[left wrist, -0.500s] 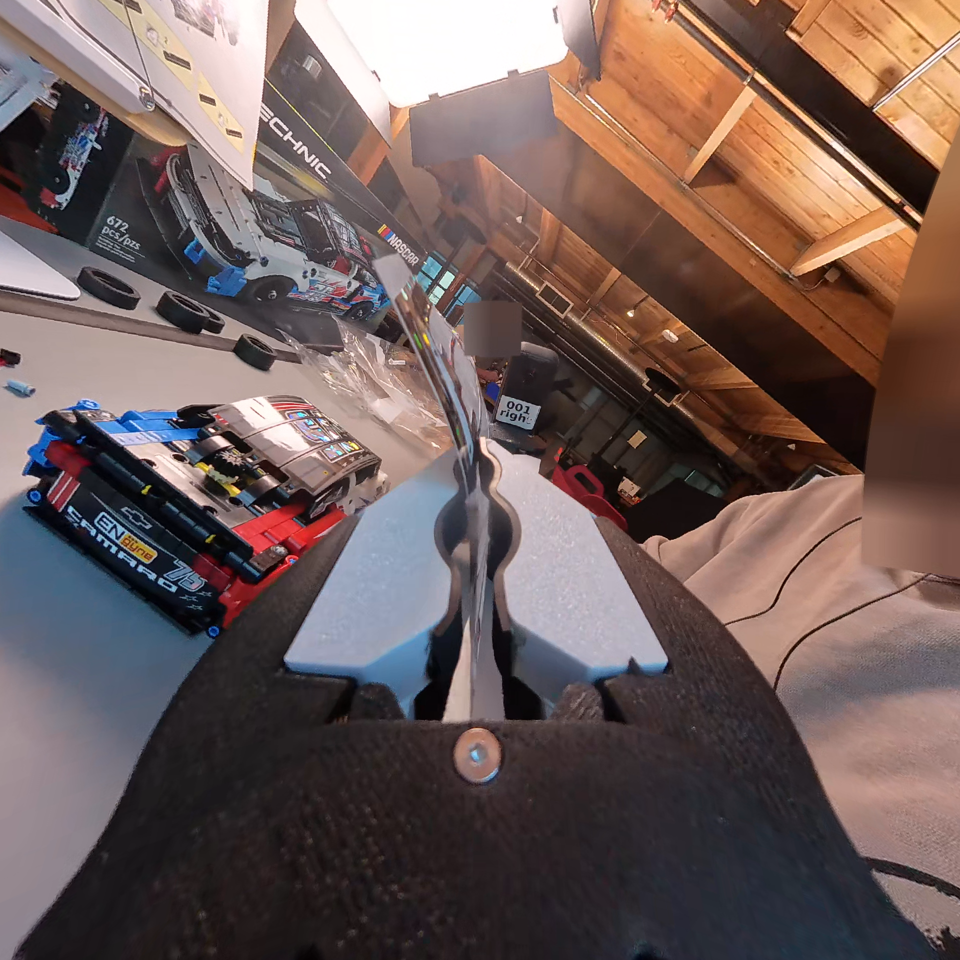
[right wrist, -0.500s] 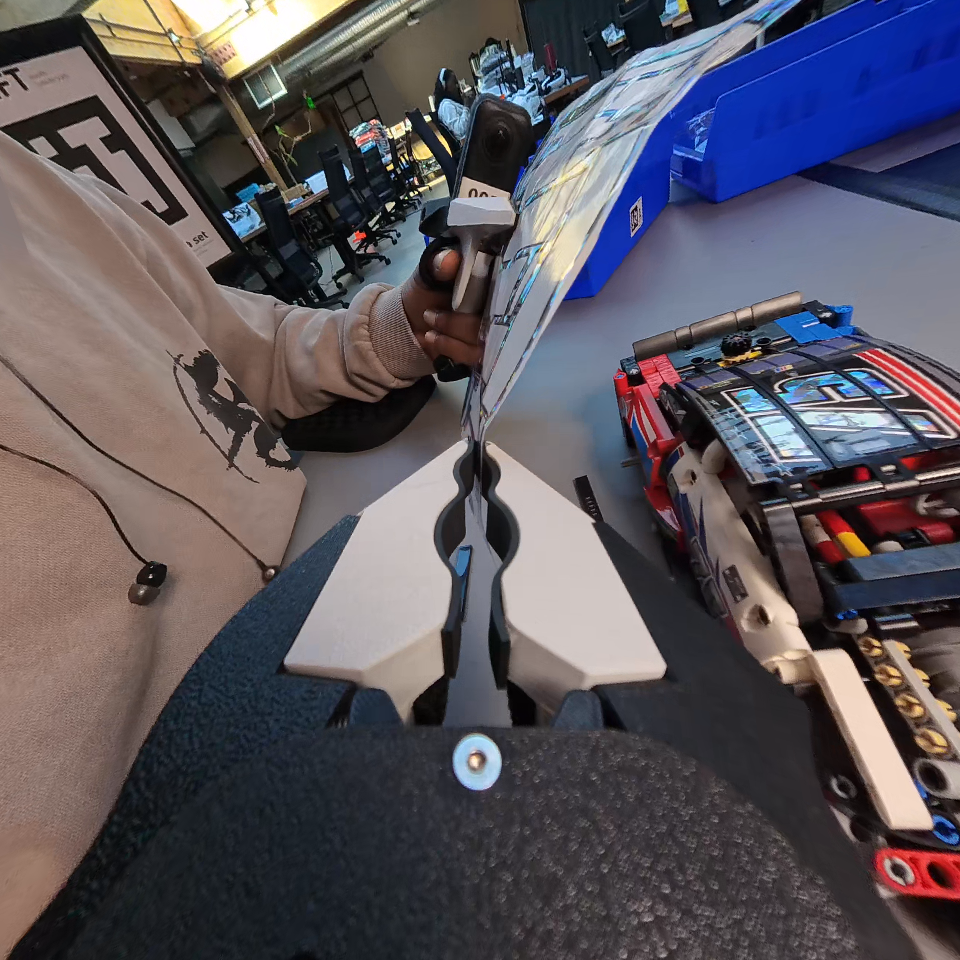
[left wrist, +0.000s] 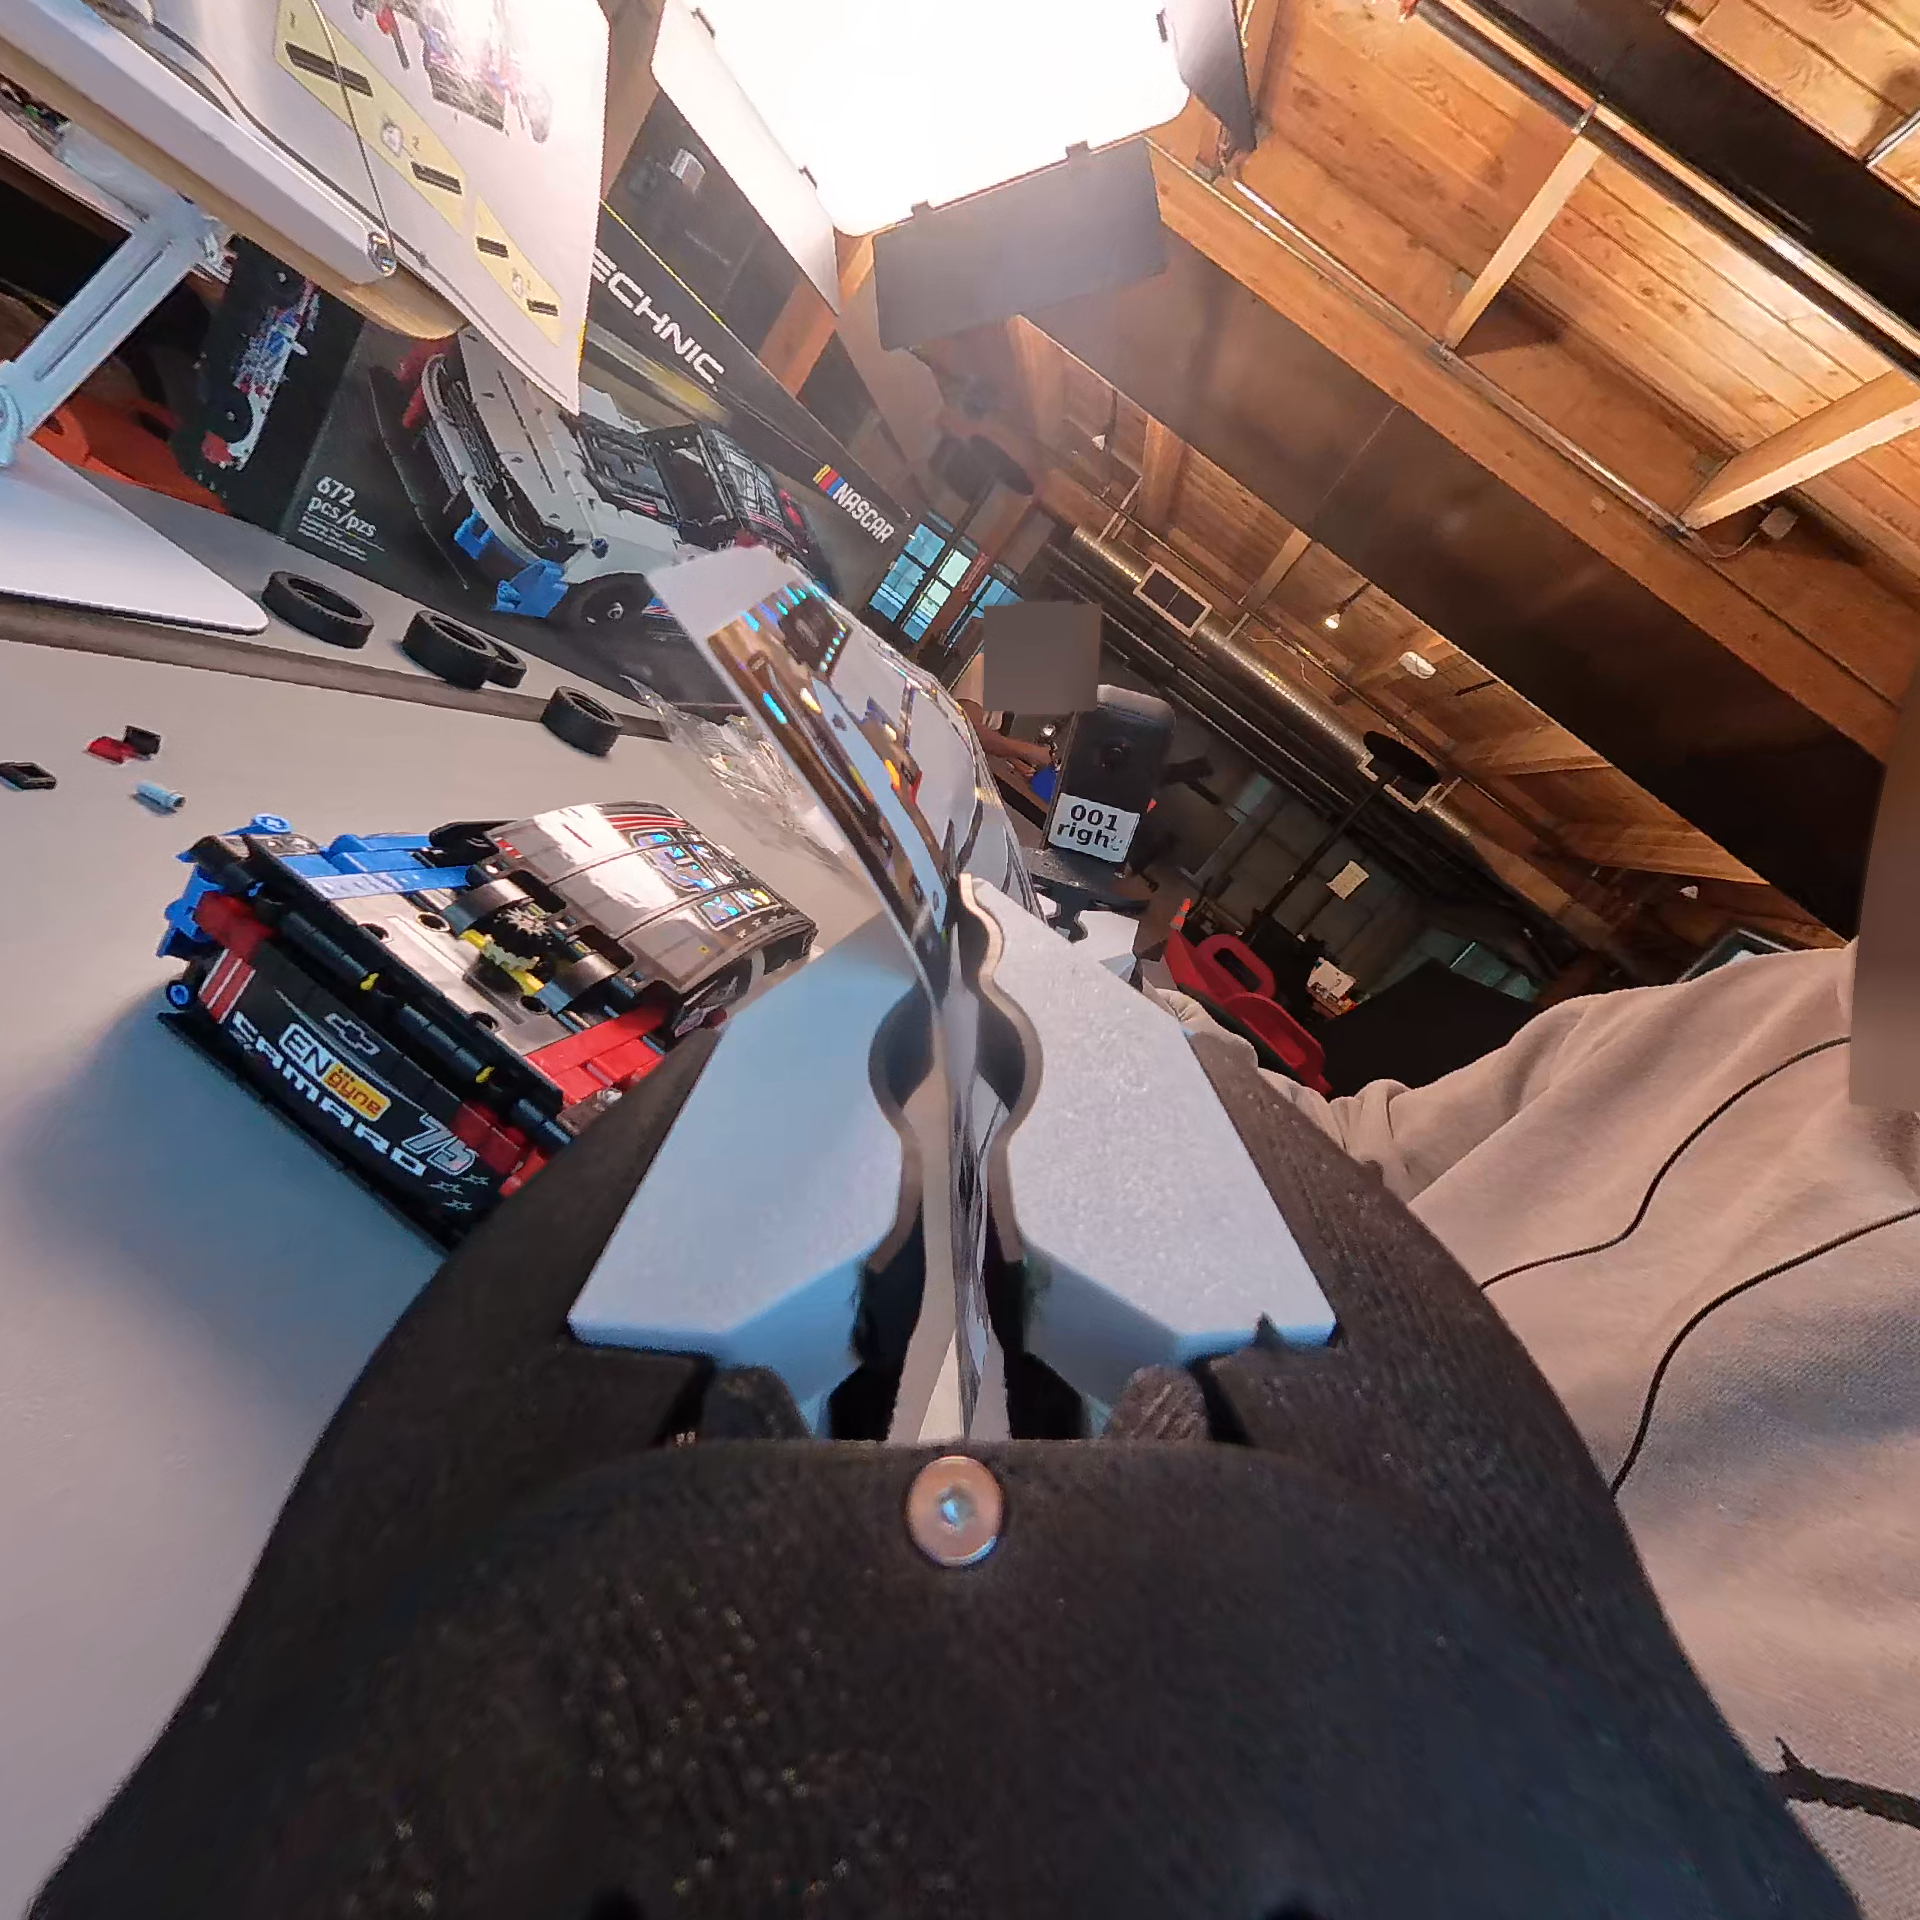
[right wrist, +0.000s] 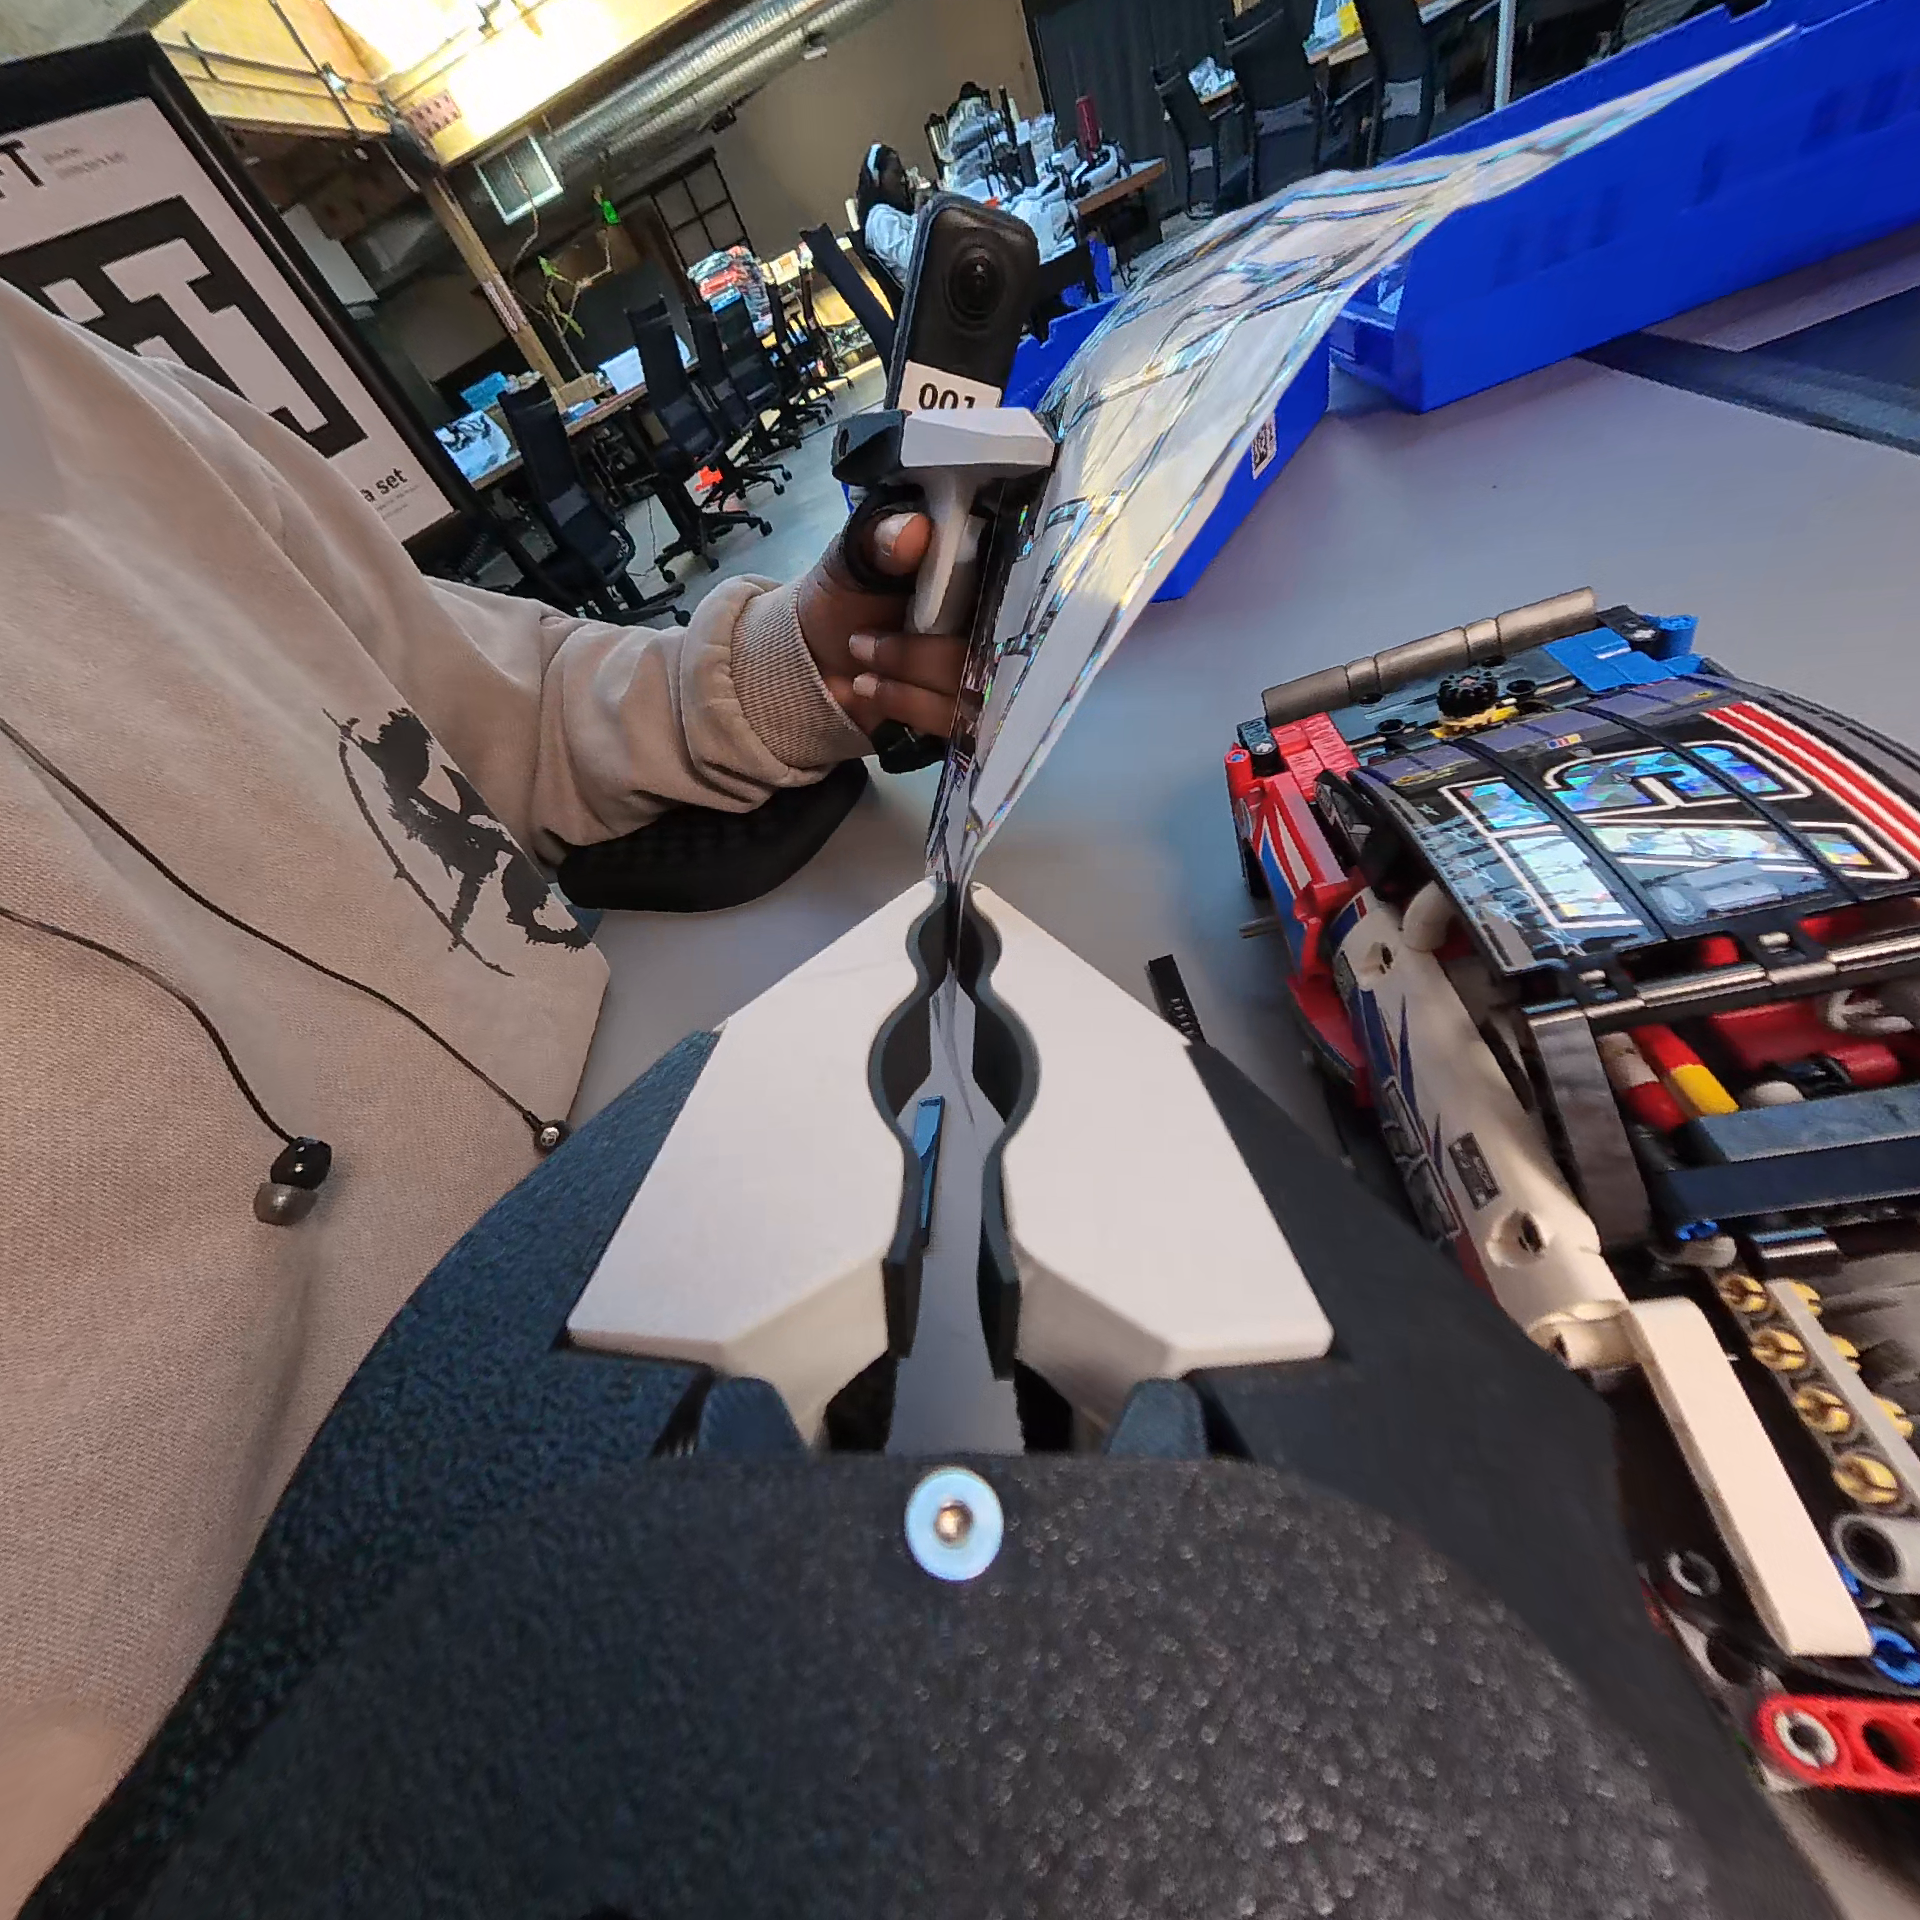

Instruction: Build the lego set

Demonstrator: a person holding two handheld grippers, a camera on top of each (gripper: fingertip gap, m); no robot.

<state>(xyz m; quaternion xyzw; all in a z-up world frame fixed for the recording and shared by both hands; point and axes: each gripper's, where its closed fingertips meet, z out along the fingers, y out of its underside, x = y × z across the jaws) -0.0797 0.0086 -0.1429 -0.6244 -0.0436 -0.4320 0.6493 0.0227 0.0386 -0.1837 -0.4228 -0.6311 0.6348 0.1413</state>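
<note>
While clamped: both fingers point(left wrist: 1122, 1101) on sticker sheet point(right wrist: 1174, 457).

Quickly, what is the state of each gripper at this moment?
Left gripper: shut on the sticker sheet.
Right gripper: shut on the same sticker sheet, at its other end.

Sticker sheet point(right wrist: 1174, 488) hangs between both grippers, above the table point(right wrist: 1558, 520). The car point(right wrist: 1621, 997) sits on the table right of the right gripper point(right wrist: 951, 914). Loose tyres point(left wrist: 447, 646) lie behind the car, before the box point(left wrist: 582, 457).
</note>
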